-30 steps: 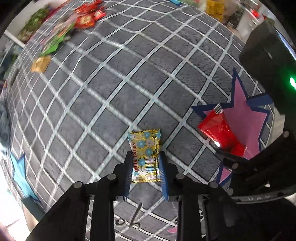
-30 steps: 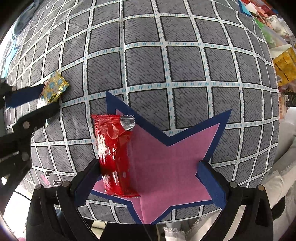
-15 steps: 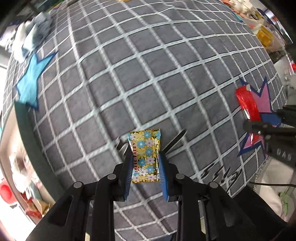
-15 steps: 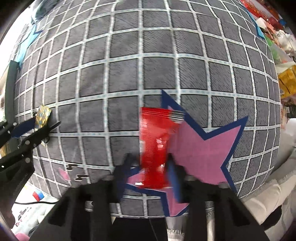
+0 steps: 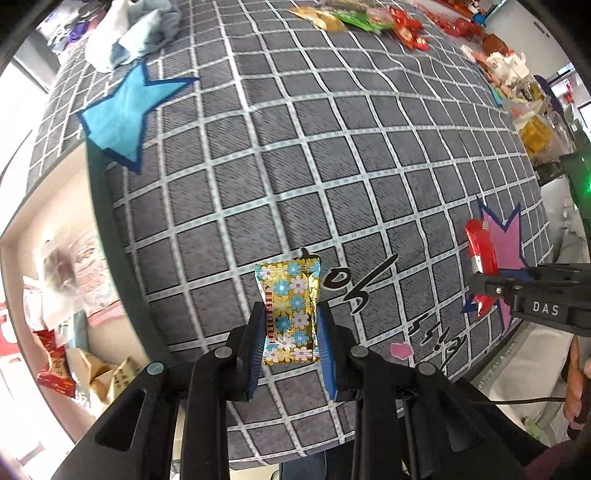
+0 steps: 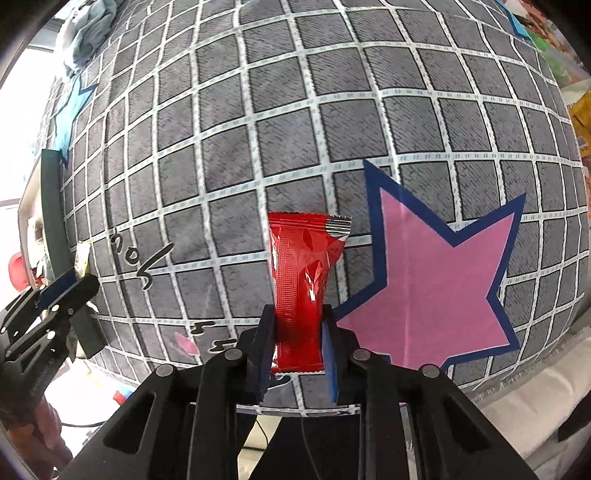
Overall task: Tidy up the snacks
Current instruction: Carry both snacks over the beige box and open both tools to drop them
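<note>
My left gripper (image 5: 290, 339) is shut on a gold flowered candy packet (image 5: 289, 310) and holds it above the grey checked tablecloth (image 5: 295, 155). My right gripper (image 6: 298, 343) is shut on a red snack packet (image 6: 304, 280), raised just left of the pink star (image 6: 439, 277). In the left wrist view the red packet (image 5: 480, 254) and the right gripper (image 5: 484, 291) show at the right, next to the pink star (image 5: 504, 243). In the right wrist view the left gripper (image 6: 70, 280) with the gold packet (image 6: 82, 258) shows at the left edge. A blue star (image 5: 122, 114) lies far left.
A pile of snack packets (image 5: 369, 18) lies along the table's far edge. A light blue cloth (image 5: 129, 33) is bunched at the far left corner. More boxes and packets (image 5: 532, 122) stand at the right. The table's left edge (image 5: 110, 236) drops to a shelf with bags.
The right gripper closed on the red packet and lifted it off the pink star, moving left. The left gripper swung left with the gold packet, towards the table's near-left edge.
</note>
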Action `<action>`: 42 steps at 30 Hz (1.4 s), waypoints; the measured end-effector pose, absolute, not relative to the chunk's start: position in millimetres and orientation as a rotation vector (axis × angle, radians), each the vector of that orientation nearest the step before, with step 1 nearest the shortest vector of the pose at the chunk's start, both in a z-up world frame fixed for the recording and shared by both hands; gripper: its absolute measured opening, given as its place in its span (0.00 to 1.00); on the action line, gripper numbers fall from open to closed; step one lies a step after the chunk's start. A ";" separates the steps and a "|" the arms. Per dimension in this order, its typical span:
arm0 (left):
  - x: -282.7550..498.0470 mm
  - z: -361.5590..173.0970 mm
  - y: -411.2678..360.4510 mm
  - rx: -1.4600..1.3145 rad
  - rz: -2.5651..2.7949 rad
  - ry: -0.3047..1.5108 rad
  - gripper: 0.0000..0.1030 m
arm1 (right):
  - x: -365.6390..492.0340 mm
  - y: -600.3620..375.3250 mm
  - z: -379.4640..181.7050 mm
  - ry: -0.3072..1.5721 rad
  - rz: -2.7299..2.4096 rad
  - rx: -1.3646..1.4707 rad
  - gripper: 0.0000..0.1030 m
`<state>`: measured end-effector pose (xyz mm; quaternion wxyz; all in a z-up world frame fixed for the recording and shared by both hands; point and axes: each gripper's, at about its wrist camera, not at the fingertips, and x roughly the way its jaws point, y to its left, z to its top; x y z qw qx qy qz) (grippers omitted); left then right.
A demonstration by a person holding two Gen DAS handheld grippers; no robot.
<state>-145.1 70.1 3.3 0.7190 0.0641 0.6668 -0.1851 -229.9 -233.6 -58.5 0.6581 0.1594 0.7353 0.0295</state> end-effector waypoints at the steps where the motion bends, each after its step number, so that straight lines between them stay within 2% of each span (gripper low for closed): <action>1: -142.1 9.9 82.7 0.136 -0.404 1.471 0.28 | -228.5 -228.4 -54.4 1.661 0.072 0.353 0.24; 12: -144.9 71.1 181.3 0.056 -0.340 1.422 0.28 | -197.7 -154.3 -12.7 1.627 0.127 0.255 0.24; 22: -153.6 90.3 246.9 -0.006 -0.284 1.388 0.28 | -170.2 -72.0 18.0 1.608 0.166 0.168 0.24; 42: -171.2 119.8 337.0 -0.104 -0.155 1.339 0.28 | -150.9 11.5 41.6 1.582 0.242 0.017 0.24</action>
